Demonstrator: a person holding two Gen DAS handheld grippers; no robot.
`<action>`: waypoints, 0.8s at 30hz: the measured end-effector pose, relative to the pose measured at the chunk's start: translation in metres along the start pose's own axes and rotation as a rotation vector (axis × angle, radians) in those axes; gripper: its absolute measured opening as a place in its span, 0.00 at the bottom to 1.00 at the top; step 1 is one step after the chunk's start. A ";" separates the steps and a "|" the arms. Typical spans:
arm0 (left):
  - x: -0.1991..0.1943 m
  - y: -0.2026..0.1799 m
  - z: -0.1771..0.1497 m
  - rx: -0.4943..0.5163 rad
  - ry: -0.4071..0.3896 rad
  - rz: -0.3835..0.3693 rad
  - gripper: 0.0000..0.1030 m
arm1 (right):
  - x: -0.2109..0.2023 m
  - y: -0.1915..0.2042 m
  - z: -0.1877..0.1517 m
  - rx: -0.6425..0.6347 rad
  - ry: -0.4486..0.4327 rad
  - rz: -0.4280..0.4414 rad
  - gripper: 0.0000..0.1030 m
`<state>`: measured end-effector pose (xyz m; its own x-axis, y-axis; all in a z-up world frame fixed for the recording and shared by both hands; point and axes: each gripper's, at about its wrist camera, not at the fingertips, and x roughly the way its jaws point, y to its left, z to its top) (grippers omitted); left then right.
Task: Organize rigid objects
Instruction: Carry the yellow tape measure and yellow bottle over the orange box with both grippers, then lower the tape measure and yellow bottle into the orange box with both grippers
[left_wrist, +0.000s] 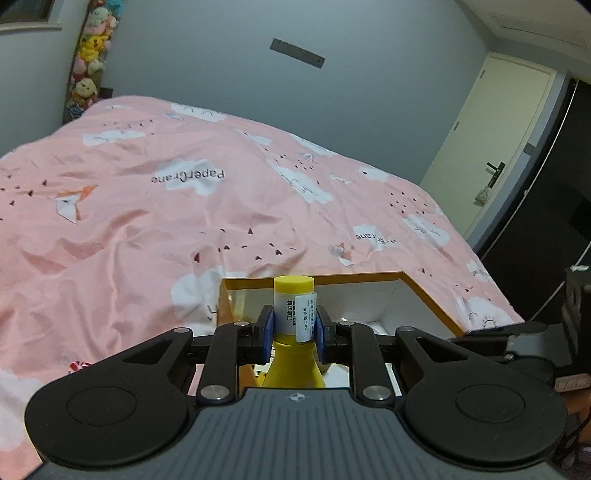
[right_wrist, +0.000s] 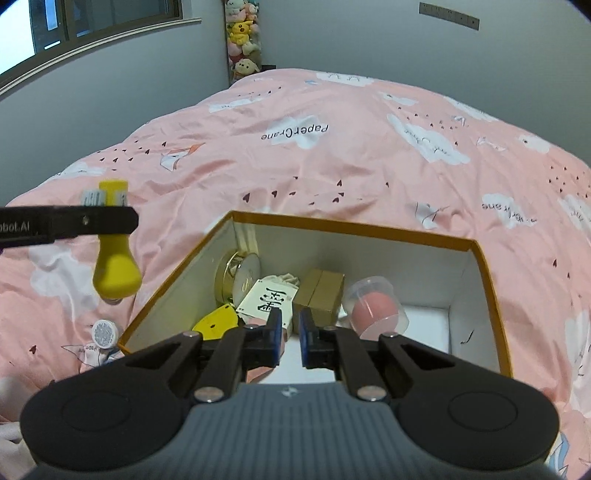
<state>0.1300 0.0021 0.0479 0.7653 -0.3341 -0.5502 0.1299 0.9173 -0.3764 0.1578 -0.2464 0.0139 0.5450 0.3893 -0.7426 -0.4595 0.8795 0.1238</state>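
My left gripper (left_wrist: 294, 321) is shut on the neck of a yellow bottle (left_wrist: 293, 295) with a yellow cap and a white label, held upright over the near left corner of the box. From the right wrist view the bottle (right_wrist: 116, 266) hangs left of the orange-rimmed open box (right_wrist: 351, 225), above the pink bedcover. My right gripper (right_wrist: 289, 321) hovers over the box's near side. Its jaws stand almost together with nothing between them. In the box lie a gold round tin (right_wrist: 236, 273), a white tag (right_wrist: 267, 295), a brown carton (right_wrist: 321, 295), a clear cup with a pink ball (right_wrist: 375, 310) and a yellow piece (right_wrist: 216, 323).
The box rests on a bed with a pink cloud-print cover (right_wrist: 332, 166). A small round white jar (right_wrist: 105, 334) lies on the cover just left of the box. Plush toys (right_wrist: 242, 33) hang in the far corner. A door (left_wrist: 491, 147) stands at the right.
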 end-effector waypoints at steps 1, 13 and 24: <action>0.002 0.000 0.001 -0.003 0.002 -0.001 0.24 | 0.003 -0.001 0.001 0.012 0.015 0.028 0.11; 0.029 -0.001 0.015 0.085 0.086 0.010 0.24 | 0.078 0.033 0.035 -0.292 0.290 0.266 0.54; 0.055 0.005 0.020 0.098 0.143 0.028 0.24 | 0.133 0.052 0.042 -0.475 0.464 0.366 0.54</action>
<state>0.1853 -0.0069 0.0306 0.6731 -0.3292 -0.6622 0.1763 0.9411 -0.2886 0.2356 -0.1379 -0.0510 -0.0029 0.3861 -0.9224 -0.8640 0.4634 0.1967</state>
